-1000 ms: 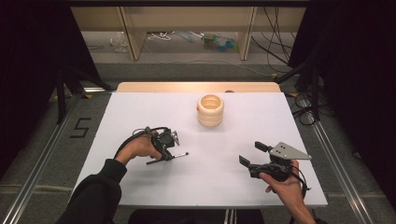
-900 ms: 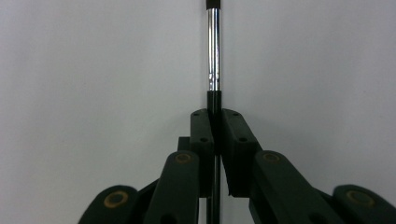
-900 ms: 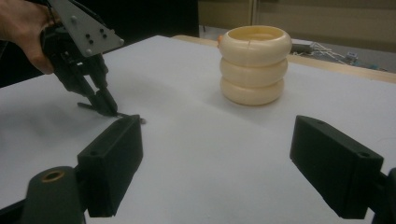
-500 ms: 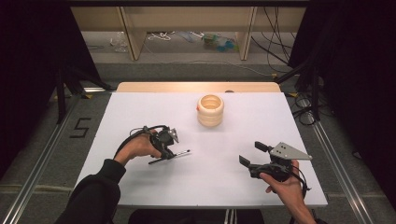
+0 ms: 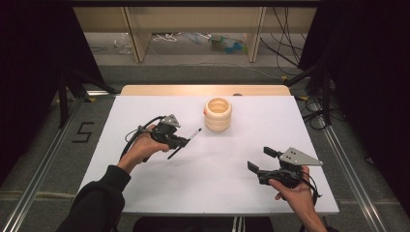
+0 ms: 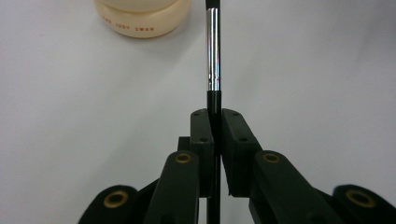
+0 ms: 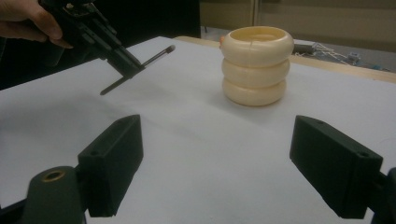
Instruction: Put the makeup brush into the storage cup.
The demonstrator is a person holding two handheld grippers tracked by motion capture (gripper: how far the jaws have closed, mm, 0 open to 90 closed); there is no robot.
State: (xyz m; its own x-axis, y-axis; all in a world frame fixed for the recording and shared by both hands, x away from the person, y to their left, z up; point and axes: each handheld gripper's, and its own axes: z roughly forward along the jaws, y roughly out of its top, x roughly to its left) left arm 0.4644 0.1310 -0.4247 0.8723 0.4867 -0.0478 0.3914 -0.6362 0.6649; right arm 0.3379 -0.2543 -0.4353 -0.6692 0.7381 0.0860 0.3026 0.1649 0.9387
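Left of centre in the high view, we hold the left gripper point(image 5: 180, 141) clear of the white table point(image 5: 222, 193), its jaws clamped together on a slim black makeup brush point(image 5: 185, 143). In the left gripper view the brush point(image 6: 213, 56) runs straight up out of the pinch, a chrome ferrule above the black handle, with a stretch of handle also passing down below the pads. Its long axis slants from lower left to upper right in the high view, tip leading, and that tip points toward the cream ribbed holder point(image 5: 218, 114), which stands up and to the right of it, near but apart. The holder's open mouth faces upward, so we judge the brush must be tipped toward upright and brought over the rim before it can drop in. Our left hand is clearly the nearer one. The right gripper point(image 5: 264, 160) sits at the lower right of the frame, well apart from the holder, jaws spread wide with nothing between them
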